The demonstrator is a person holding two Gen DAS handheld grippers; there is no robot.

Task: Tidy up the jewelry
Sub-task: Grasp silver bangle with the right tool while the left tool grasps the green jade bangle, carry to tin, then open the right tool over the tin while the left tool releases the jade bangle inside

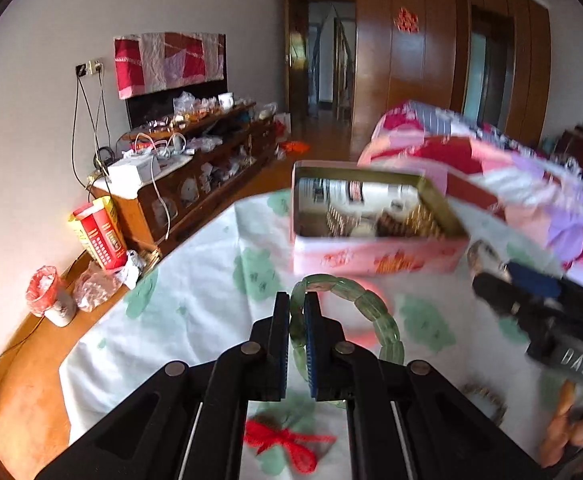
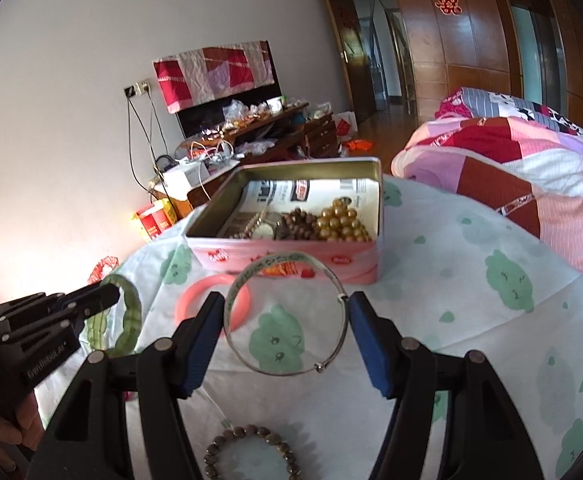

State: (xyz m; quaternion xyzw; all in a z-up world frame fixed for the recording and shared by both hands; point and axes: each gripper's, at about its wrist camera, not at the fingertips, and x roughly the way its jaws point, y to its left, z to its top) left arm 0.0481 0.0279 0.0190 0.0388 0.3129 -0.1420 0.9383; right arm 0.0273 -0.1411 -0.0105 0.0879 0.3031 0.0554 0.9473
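The bed [image 2: 491, 300] is carrying an open pink tin [image 2: 291, 256] already holding beads. The left gripper [image 1: 297, 320] is pinching a green bracelet [image 1: 371, 308], clear of the cover, with the tin lying at twelve o'clock just ahead; this hand appears nearer. The right gripper [image 2: 287, 316] is spread wide, its fingers touching a thin silver bangle [image 2: 287, 312] across its width, not visibly clamping it.

Tin [image 1: 375, 258] contents (seemingly beads) blurred
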